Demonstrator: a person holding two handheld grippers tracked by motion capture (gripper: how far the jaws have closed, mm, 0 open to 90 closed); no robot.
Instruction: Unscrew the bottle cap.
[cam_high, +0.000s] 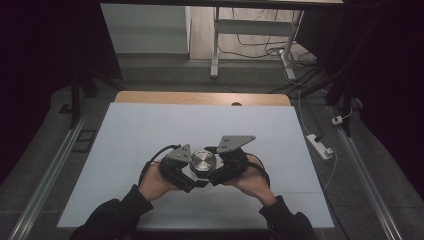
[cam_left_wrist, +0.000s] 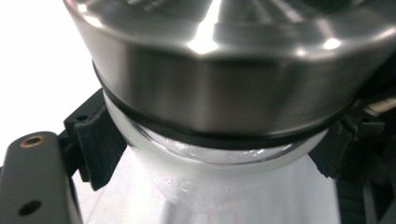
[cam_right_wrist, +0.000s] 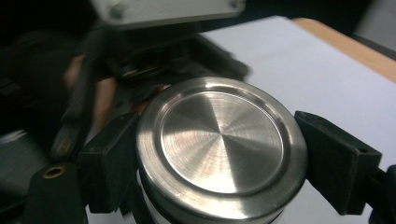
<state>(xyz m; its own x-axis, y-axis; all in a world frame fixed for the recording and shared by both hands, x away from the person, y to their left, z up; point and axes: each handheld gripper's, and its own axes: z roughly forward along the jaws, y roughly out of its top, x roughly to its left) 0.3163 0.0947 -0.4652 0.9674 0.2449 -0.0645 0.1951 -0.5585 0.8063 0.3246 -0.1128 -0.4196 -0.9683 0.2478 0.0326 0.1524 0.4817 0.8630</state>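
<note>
- Jar (cam_high: 202, 165) with a brushed steel lid (cam_right_wrist: 222, 140) stood near the middle of the white table (cam_high: 150, 135), between the two tongs.
- Left tongs (cam_high: 196, 176) were clenched on the jar's clear body (cam_left_wrist: 219, 186), below the black seal ring (cam_left_wrist: 140, 122).
- Right tongs (cam_high: 216, 172) were clenched on the lid, one jaw on each side of its rim.
- Handling, as judged: the body looked like glass, so rigid, smooth and breakable; the metal lid looked stiff and slippery at its polished edge.
- Recommended hold: body low on its wall, lid across its rim.
- Count: one jar, one lid, one seal ring, two tongs, two hands, one table.
</note>
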